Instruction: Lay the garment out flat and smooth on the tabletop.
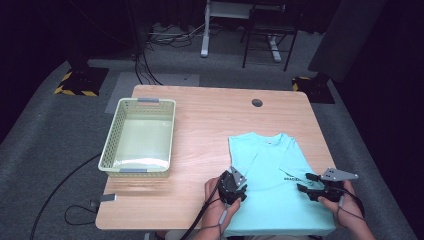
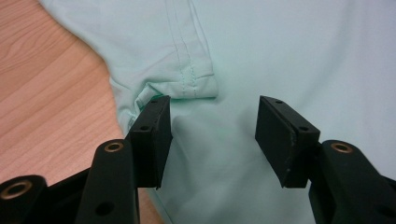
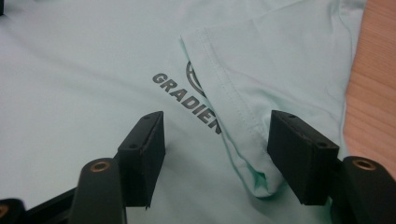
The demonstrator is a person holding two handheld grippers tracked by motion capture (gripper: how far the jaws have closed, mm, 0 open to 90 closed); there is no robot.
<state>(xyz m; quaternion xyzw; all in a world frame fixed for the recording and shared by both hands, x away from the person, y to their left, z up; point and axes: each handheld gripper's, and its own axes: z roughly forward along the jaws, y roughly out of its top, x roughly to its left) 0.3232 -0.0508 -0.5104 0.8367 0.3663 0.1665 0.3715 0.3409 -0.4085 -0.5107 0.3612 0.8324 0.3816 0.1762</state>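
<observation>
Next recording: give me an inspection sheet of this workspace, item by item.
Surface: wooden table, with a round hole near the far edge.
Job's things: mint T-shirt lying flat, sleeves folded in, dark lettering on it.
Clutter: pale basket at the left, nothing in it.
Grippers: left gripper and right gripper open over the shirt.
Cables: black cable on the floor.
Surroundings: grey carpet, dark curtains, desk legs behind.

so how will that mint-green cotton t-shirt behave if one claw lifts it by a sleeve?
The mint-green cotton t-shirt is probably floppy: its folded-in sleeve already wrinkles, so it will likely drape and unfold. It lies thin and flat, so likely light. Pushed on the smooth wooden table, it may bunch.
</observation>
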